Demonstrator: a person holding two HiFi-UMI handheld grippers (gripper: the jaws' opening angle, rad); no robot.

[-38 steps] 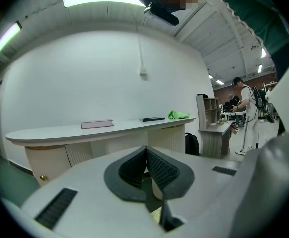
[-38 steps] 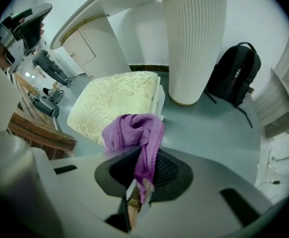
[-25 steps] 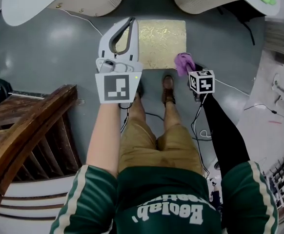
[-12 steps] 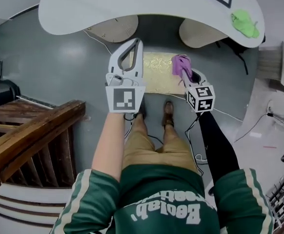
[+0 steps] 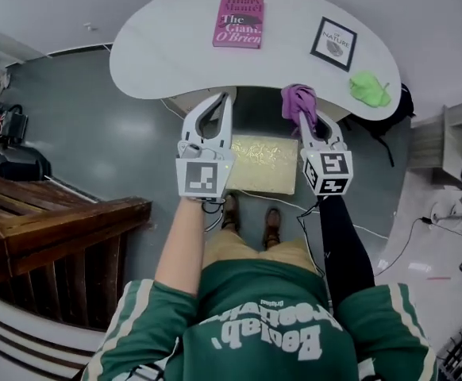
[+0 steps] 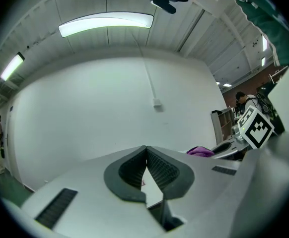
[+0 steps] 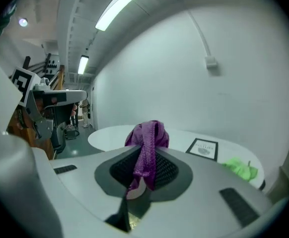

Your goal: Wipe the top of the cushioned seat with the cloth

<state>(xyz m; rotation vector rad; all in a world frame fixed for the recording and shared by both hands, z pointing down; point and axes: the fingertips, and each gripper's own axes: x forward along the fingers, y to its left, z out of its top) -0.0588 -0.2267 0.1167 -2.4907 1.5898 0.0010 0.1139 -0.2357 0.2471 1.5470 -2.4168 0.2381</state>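
Observation:
The cushioned seat has a gold patterned top and stands on the floor under the white table's near edge, between and below my two grippers. My right gripper is shut on a purple cloth, held up in the air above the seat's right end; the cloth is pinched between its jaws and bunches over their tips. My left gripper is shut with nothing in it, raised above the seat's left end; its jaws meet at the tips.
A white curved table carries a pink book, a framed picture and a green cloth. A dark wooden stair rail stands at the left. Cables lie on the grey floor at the right.
Both grippers have lifted up and away from the seat, the right one still holding the purple cloth. The head view has tilted up, bringing the whole table into sight.

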